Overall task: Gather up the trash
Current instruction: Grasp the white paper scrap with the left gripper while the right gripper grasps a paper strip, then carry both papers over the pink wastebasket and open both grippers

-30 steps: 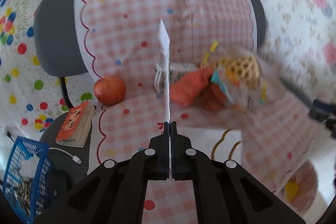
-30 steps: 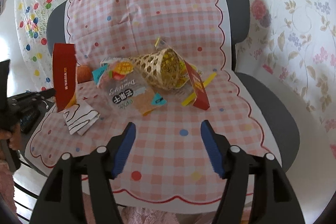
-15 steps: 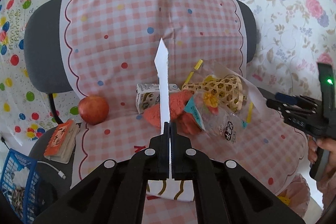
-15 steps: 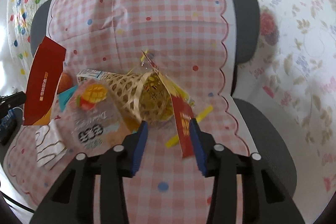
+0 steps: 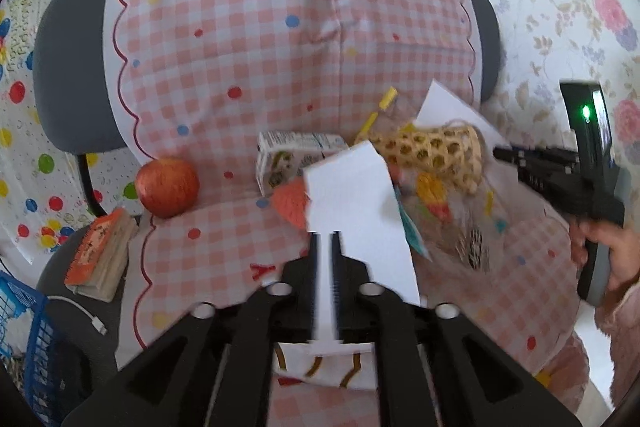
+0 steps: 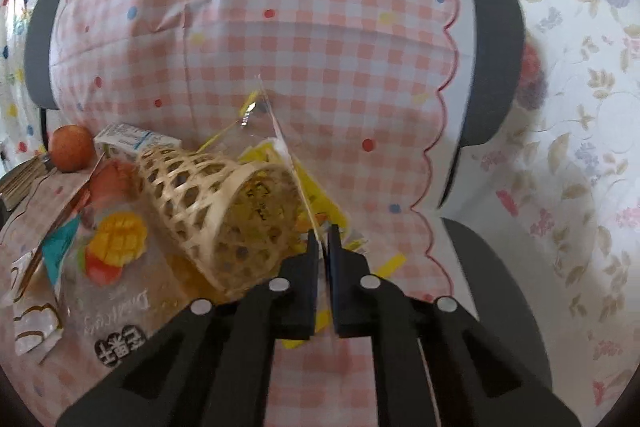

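The woven basket (image 6: 224,215) lies on its side on the checked cloth (image 6: 320,47). Just right of its mouth, the right gripper (image 6: 323,239) has its 2 fingers pressed together on a thin wrapper (image 6: 280,139) seen edge-on.

Only the left wrist view shows the left gripper (image 5: 327,247): its jaws are opening, and a white-backed wrapper (image 5: 356,203) tilts loose in front of them, left of the basket (image 5: 436,151). That view alone also shows the blue bin (image 5: 28,343) far left, and a hand (image 5: 608,251) on the right gripper's handle. The apple (image 5: 167,187) sits well left of the basket.
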Action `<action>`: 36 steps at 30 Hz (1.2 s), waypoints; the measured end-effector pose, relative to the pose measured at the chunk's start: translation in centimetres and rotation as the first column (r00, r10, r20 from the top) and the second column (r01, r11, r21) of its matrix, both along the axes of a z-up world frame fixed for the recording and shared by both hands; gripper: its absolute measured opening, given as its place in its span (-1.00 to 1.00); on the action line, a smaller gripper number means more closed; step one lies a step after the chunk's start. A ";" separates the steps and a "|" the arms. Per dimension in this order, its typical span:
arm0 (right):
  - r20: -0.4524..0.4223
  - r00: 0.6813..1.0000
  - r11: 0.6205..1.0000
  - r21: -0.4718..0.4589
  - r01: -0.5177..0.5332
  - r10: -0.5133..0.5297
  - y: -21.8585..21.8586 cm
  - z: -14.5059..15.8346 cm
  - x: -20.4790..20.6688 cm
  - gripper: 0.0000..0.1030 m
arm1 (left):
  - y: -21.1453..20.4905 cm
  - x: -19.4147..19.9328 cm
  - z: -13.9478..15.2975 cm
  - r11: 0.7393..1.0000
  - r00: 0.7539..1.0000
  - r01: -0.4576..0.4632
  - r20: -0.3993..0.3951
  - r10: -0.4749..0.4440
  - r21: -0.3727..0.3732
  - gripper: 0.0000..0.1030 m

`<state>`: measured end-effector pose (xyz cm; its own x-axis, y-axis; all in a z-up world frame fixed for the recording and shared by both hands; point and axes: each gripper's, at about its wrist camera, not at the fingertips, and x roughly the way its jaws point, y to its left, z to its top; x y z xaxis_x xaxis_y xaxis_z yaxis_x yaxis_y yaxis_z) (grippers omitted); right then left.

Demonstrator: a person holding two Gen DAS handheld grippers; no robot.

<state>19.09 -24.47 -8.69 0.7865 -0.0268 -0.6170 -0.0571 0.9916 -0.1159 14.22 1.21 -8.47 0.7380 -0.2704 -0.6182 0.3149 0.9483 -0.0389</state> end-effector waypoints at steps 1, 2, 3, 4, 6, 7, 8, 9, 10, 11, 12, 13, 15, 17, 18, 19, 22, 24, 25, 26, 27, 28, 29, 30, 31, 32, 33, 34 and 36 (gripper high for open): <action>0.005 1.000 1.000 0.005 0.009 -0.009 -0.2 0.1 -0.2 -0.94 | -0.1 -0.3 -0.2 1.000 1.000 0.008 -0.001 -0.008 0.003 -0.39; 0.014 1.000 1.000 0.010 0.020 -0.020 -0.5 0.2 -0.4 -0.96 | -0.1 -0.6 -0.4 1.000 1.000 0.016 -0.004 -0.016 0.006 -0.09; 0.021 0.999 1.000 0.015 0.027 -0.027 -0.7 0.3 -0.7 -0.97 | -0.2 -0.9 -0.6 1.000 1.000 0.021 -0.005 -0.021 0.007 -0.02; 0.030 0.999 0.999 0.024 0.038 -0.039 -1.1 0.5 -1.1 -0.97 | -0.5 -1.2 -0.8 1.000 1.000 0.030 -0.010 -0.030 0.008 -0.02; 0.050 0.997 0.998 0.038 0.056 -0.058 -1.7 0.9 -1.8 -0.97 | -1.0 -1.7 -1.1 0.999 0.999 0.039 -0.021 -0.038 0.009 -0.02; 0.062 0.996 0.997 0.040 0.067 -0.069 -2.0 1.1 -2.3 -0.97 | -1.2 -1.9 -1.2 0.999 0.999 0.041 -0.024 -0.041 0.003 -0.02; 0.072 0.994 0.996 0.040 0.077 -0.079 -2.3 1.4 -2.7 -0.97 | -1.5 -2.0 -1.3 0.999 0.999 0.043 -0.028 -0.043 -0.004 -0.02; 0.084 0.992 0.995 0.045 0.087 -0.091 -2.7 1.8 -3.5 -0.97 | -1.8 -2.1 -1.3 0.999 0.999 0.044 -0.031 -0.045 -0.006 -0.02; 0.089 0.991 0.994 0.051 0.092 -0.096 -3.0 2.1 -3.9 -0.97 | -2.3 -2.1 -1.4 0.999 0.998 0.042 -0.039 -0.042 -0.002 -0.02; 0.094 0.990 0.993 0.062 0.098 -0.103 -3.3 2.5 -4.6 -0.97 | -2.7 -1.9 -1.5 0.999 0.998 0.037 -0.045 -0.037 0.007 -0.02; 0.096 0.990 0.992 0.073 0.099 -0.106 -3.6 2.7 -5.3 -0.97 | -3.2 -1.8 -1.5 0.999 0.998 0.033 -0.048 -0.032 0.016 -0.02; 0.098 0.990 0.992 0.083 0.098 -0.106 -3.8 2.9 -6.0 -0.97 | -3.8 -1.7 -1.4 0.999 0.998 0.029 -0.050 -0.028 0.029 -0.02; 0.099 0.990 0.991 0.094 0.093 -0.102 -4.0 3.1 -7.0 -0.97 | -4.9 -1.1 -1.5 0.998 0.998 0.009 -0.059 -0.005 0.061 -0.02; 0.097 0.990 0.991 0.105 0.088 -0.098 -4.2 3.3 -7.8 -0.97 | -5.7 -0.7 -1.7 0.996 0.998 -0.010 -0.068 0.016 0.094 -0.02; 0.093 0.991 0.990 0.112 0.085 -0.096 -4.3 3.2 -8.2 -0.97 | -6.4 -0.4 -1.9 0.992 0.997 -0.021 -0.072 0.030 0.124 -0.02; 0.091 0.992 0.990 0.118 0.082 -0.093 -4.3 3.2 -8.4 -0.97 | -6.8 -0.2 -2.1 0.989 0.997 -0.025 -0.073 0.036 0.146 -0.02; 0.086 0.992 0.988 0.136 0.076 -0.088 -4.5 3.0 -8.9 -0.97 | -7.8 0.7 -3.1 0.970 0.994 -0.067 -0.074 0.086 0.233 -0.02; 0.083 0.993 0.986 0.147 0.074 -0.087 -4.6 2.8 -9.1 -0.97 | -7.8 1.2 -3.6 0.962 0.990 -0.098 -0.075 0.121 0.256 -0.06; 0.082 0.993 0.986 0.151 0.073 -0.086 -4.7 2.7 -9.2 -0.97 | -7.6 1.4 -3.7 0.960 0.988 -0.115 -0.073 0.137 0.256 -0.10; 0.081 0.993 0.985 0.154 0.073 -0.086 -4.8 2.7 -9.3 -0.97 | -7.4 1.4 -3.7 0.957 0.986 -0.131 -0.064 0.152 0.259 -0.23; 0.080 0.993 0.985 0.155 0.072 -0.086 -4.8 2.6 -9.4 -0.97 | -7.2 1.4 -3.6 0.954 0.985 -0.145 -0.055 0.165 0.263 -0.39; 0.083 0.993 0.985 0.157 0.072 -0.086 -4.9 2.7 -9.6 -0.97 | -6.6 1.3 -3.4 0.954 0.983 -0.159 -0.047 0.176 0.253 -0.47; 0.086 0.992 0.984 0.160 0.073 -0.088 -4.9 2.8 -9.8 -0.97 | -6.2 1.3 -3.1 0.957 0.983 -0.167 -0.041 0.182 0.238 -0.57; 0.093 0.991 0.984 0.164 0.075 -0.092 -5.0 2.9 -10.0 -0.97 | -5.5 1.1 -2.5 0.959 0.981 -0.183 -0.019 0.192 0.216 -0.72; 0.101 0.990 0.983 0.168 0.080 -0.098 -5.2 3.1 -10.2 -0.97 | -4.8 0.8 -1.8 0.960 0.980 -0.198 0.011 0.199 0.199 -0.79; 0.107 0.989 0.982 0.170 0.083 -0.102 -5.3 3.3 -10.3 -0.97 | -4.3 0.6 -1.2 0.962 0.979 -0.205 0.033 0.202 0.182 -0.93; 0.116 0.987 0.981 0.171 0.087 -0.108 -5.4 3.5 -10.5 -0.97 | -3.6 0.3 -0.5 0.965 0.978 -0.210 0.052 0.204 0.160 -0.98; 0.122 0.986 0.980 0.176 0.091 -0.113 -5.5 3.7 -10.8 -0.97 | -2.7 0.1 0.3 0.971 0.978 -0.206 0.061 0.200 0.123 -0.99; 0.133 0.984 0.978 0.189 0.091 -0.117 -5.6 4.2 -11.3 -0.97 | -1.2 -0.2 1.7 0.980 0.980 -0.193 0.064 0.190 0.044 -0.99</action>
<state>7.83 -30.05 -4.49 0.8656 -0.0111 -0.5006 0.0518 0.9964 0.0673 14.00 -0.03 -6.78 0.8088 -0.0904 -0.5811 0.1275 0.9916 0.0232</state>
